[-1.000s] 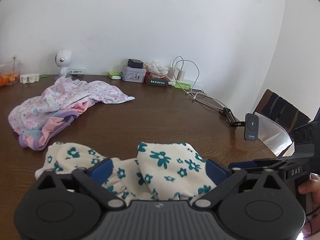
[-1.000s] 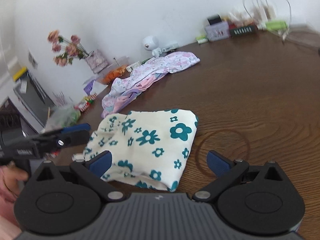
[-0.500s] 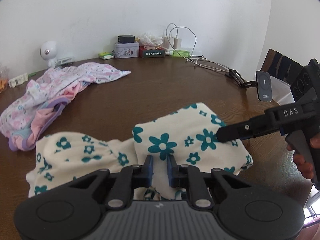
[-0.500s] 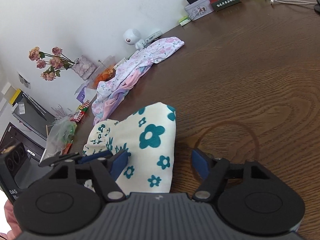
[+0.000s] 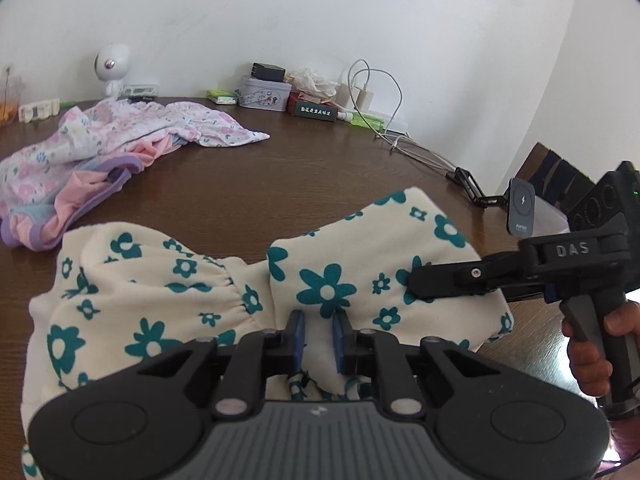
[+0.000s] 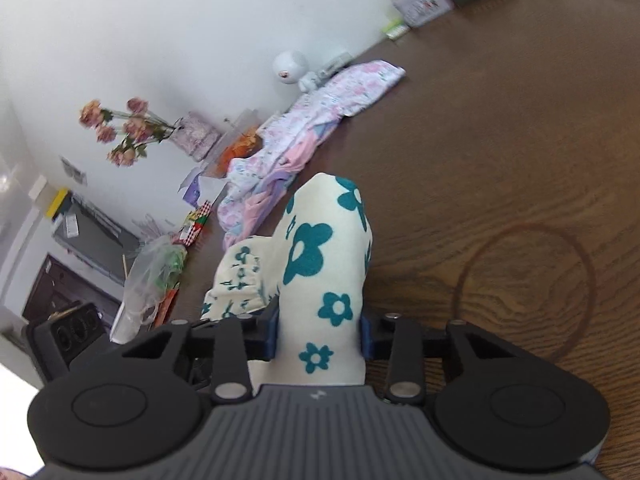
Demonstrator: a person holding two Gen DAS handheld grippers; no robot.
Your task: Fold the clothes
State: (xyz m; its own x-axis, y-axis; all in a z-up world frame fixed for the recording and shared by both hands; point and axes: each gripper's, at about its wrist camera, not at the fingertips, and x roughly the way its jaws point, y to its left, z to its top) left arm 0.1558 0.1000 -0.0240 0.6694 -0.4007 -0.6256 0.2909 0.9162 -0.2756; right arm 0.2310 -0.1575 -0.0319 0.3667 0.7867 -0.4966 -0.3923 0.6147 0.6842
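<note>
A cream garment with teal flowers lies crumpled on the brown wooden table right in front of me. My left gripper is shut on a fold at the garment's near edge, cloth pinched between its blue pads. In the left wrist view my right gripper comes in from the right, held by a hand, over the garment's right part. In the right wrist view the right gripper has a thick band of the cream garment filling the gap between its jaws, which are closing on it.
A heap of pink and purple floral clothes lies at the far left. Along the wall stand a white toy robot, small boxes and charger cables. A phone stand is at the right table edge. Flowers and a plastic bag sit left.
My left jaws went from wide open to closed on the garment's near fold. The right gripper moved onto the garment's right part and narrowed around it, bunching the cloth upward.
</note>
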